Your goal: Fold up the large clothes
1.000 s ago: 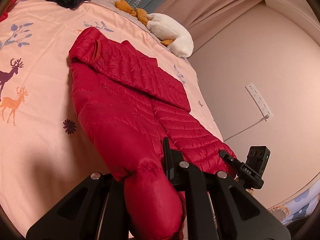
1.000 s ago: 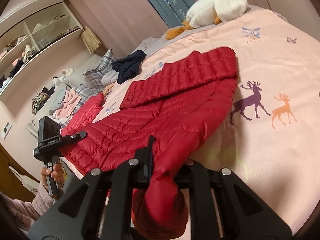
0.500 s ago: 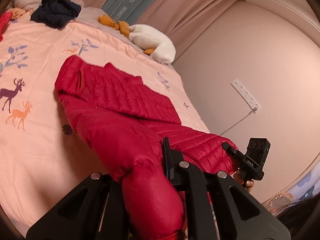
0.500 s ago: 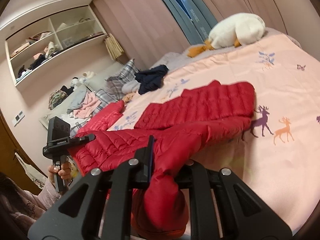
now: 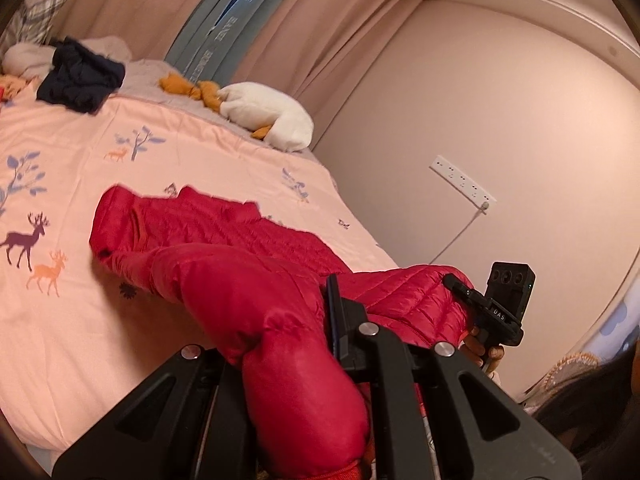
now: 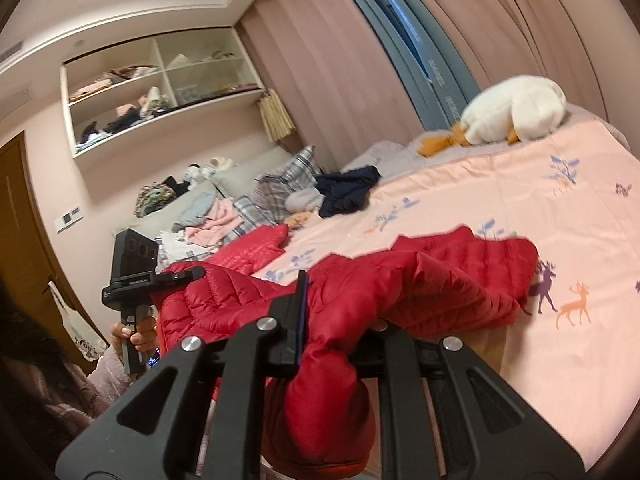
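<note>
A home bedroom: a wide bed (image 5: 168, 160) under a pink deer-print cover, a white plush goose (image 6: 516, 110) by long drawn curtains (image 6: 344, 80), open wall shelves (image 6: 160, 88) stuffed with clothes, and a wooden door (image 6: 24, 240).

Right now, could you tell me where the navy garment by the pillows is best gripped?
Pinch a raised fold on top of the navy garment, coming from above on the open quilt side; it lies crumpled, with pillows crowding its far side.
</note>
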`<state>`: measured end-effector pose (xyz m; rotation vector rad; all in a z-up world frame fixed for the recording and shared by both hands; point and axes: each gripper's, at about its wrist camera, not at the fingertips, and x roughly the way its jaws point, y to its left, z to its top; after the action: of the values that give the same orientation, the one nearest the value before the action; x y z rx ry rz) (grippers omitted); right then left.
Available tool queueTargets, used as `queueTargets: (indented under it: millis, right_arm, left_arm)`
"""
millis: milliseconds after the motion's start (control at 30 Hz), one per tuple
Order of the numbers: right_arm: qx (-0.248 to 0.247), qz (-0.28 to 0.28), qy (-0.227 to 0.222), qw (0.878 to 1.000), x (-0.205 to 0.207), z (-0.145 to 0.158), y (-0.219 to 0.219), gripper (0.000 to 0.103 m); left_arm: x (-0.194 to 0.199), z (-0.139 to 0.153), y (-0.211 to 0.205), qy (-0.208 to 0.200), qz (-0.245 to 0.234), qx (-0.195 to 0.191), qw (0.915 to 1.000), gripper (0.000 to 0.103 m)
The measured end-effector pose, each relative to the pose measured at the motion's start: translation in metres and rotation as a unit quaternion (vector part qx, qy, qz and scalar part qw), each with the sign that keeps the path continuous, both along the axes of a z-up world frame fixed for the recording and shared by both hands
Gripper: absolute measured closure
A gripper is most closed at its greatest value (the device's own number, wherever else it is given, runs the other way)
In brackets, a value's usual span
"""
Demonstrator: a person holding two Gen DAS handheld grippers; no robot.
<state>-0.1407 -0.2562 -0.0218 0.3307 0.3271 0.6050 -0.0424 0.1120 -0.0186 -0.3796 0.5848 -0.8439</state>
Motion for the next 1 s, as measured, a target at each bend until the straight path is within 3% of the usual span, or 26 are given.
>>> queueTargets:
  millis: [400,1000]
  right_arm:
    - [0.006,0.017,-0.06,0.998,-0.017,0.025,-0.002,0.089]
    - [0.026,-0.027,-0.009,0.999,0.036,0.004,-0.016,0.088]
  left_arm:
    - [0.001,0.015,0.0,-0.058,-0.017,-0.015,0.998,0.093]
    - [0.048,-0.011,0.008,-0.007,0.021,-0.036,0.9991,0.092]
